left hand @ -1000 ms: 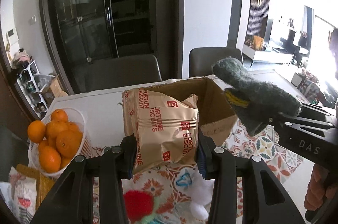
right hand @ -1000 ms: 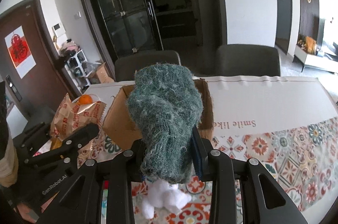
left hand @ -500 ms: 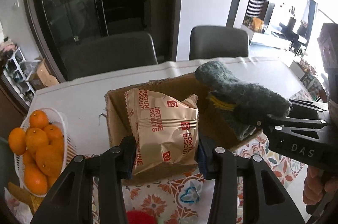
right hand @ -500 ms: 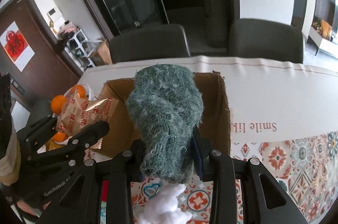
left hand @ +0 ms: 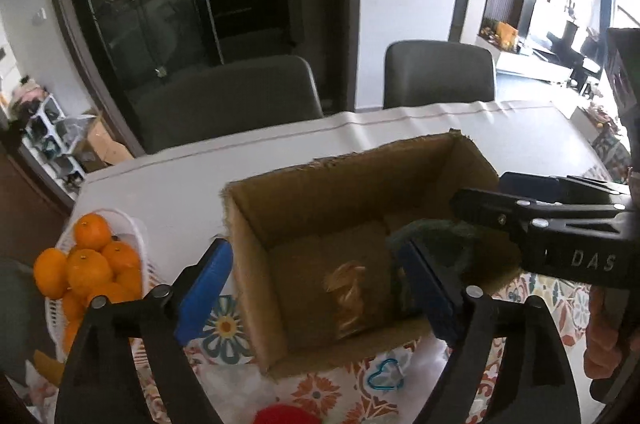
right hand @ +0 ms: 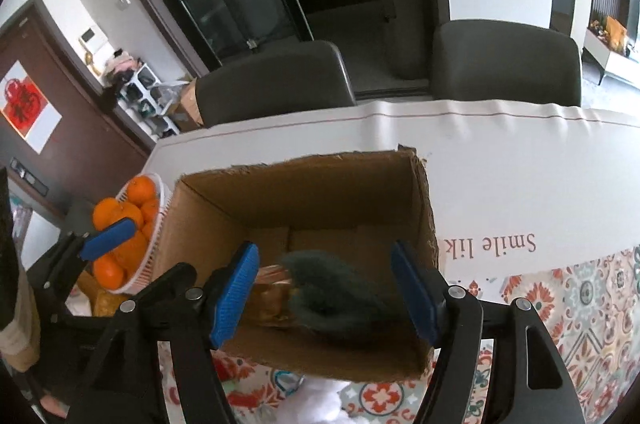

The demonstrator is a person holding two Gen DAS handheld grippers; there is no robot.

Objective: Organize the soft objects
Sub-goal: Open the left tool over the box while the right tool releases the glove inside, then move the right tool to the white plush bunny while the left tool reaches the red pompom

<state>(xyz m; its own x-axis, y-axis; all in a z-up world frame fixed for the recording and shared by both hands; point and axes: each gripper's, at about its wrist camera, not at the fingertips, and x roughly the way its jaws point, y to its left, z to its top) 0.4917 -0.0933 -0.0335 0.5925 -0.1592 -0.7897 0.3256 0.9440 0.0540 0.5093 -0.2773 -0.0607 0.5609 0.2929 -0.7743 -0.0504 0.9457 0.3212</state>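
Observation:
An open cardboard box (left hand: 256,264) (right hand: 424,224) stands on the table. In the left wrist view my left gripper (left hand: 312,248) hangs over it, jaws opening, nothing pressed between the blue pads. Below them the biscuit bag (left hand: 348,300) is a tan blur inside the box. In the right wrist view my right gripper (right hand: 324,247) is also above the box with jaws opening. The dark green knitted piece (right hand: 332,284) lies loose and blurred in the box beside the bag (right hand: 272,296). The right gripper (left hand: 476,196) reaches in from the right; one blue pad (right hand: 108,234) of the left shows at left.
A white basket of oranges (left hand: 140,244) (right hand: 160,224) stands left of the box. In front of it lie a red fuzzy thing (left hand: 286,414), a blue heart-shaped ring (left hand: 386,380) and a white plush (right hand: 320,404). Two grey chairs (left hand: 228,100) stand behind the table.
Both grippers moved forward and down over the box and opened. The biscuit bag left the left gripper and the green knitted piece left the right; both dropped into the box.

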